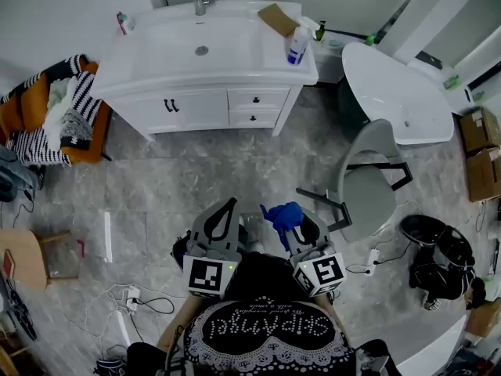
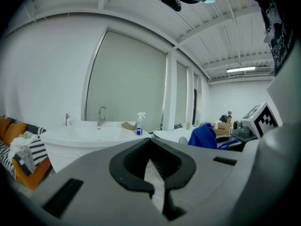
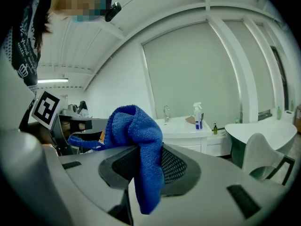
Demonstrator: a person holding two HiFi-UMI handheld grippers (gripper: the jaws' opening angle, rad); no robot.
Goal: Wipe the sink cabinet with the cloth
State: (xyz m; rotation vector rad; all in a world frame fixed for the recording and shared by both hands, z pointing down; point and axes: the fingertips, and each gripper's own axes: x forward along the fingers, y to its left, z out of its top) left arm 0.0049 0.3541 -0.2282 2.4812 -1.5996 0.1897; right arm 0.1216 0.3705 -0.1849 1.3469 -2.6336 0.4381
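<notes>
Heads up: right gripper (image 1: 300,226) jaws only pinch the blue cloth (image 3: 136,126) by a bunched bit, left gripper (image 1: 225,212) is clamped empty. The cloth could slip out while scrubbing the sink cabinet (image 1: 211,104).

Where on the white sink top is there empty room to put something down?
The widest bare patch is the white countertop left of the sunken basin, in front of the small tube at the back corner. The right side is crowded: a blue-and-white spray bottle and a flat brown card sit there.
</notes>
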